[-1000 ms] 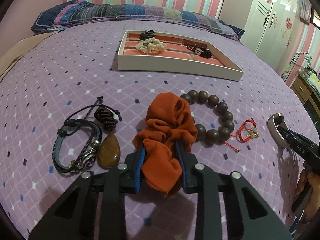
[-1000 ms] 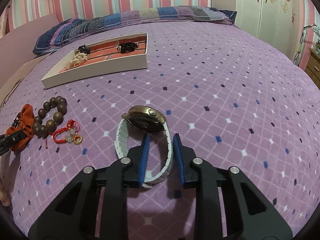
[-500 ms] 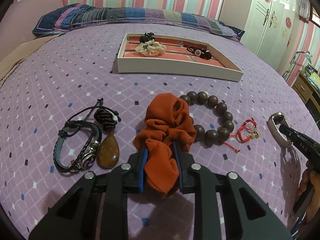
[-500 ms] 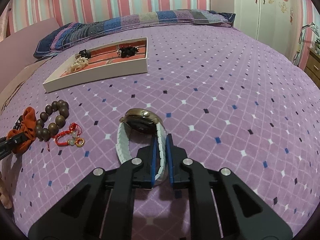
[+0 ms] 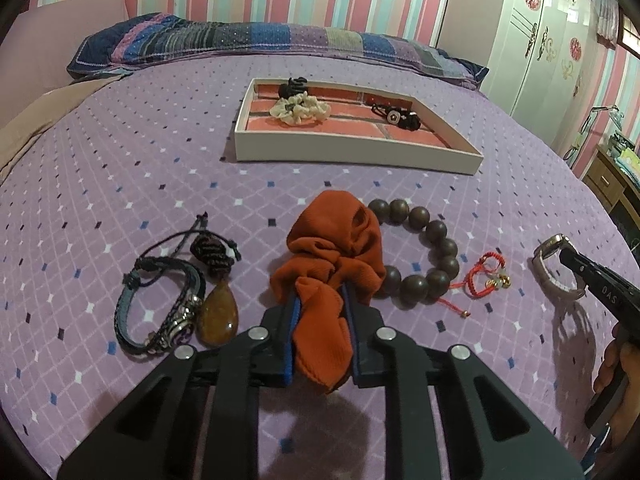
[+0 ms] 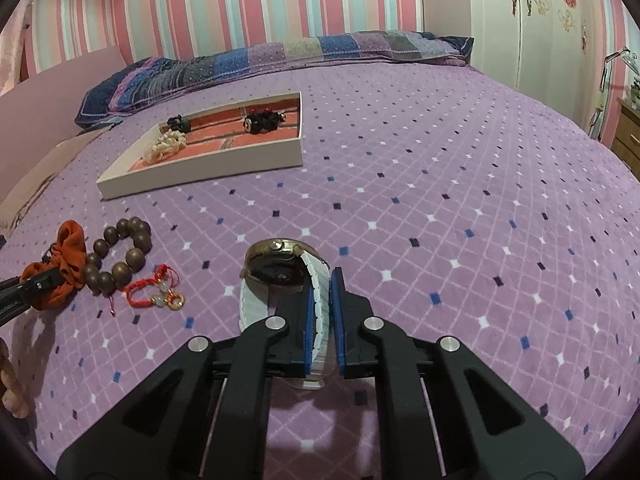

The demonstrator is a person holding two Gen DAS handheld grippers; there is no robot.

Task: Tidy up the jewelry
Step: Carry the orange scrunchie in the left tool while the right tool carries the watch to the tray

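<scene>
My left gripper is shut on an orange scrunchie and holds it just above the purple bedspread. My right gripper is shut on the white strap of a gold-cased watch, lifted a little; it also shows in the left wrist view. A white tray with a brick-pattern floor stands further back and holds a cream scrunchie, a black clip and a black bracelet.
On the bedspread lie a brown bead bracelet, a red cord charm, a blue leather bracelet and an amber pendant on black cord. Pillows line the far edge. A white wardrobe stands at right.
Both grippers closed, the left on the orange scrunchie and the right on the watch strap, and both have risen slightly with their loads.
</scene>
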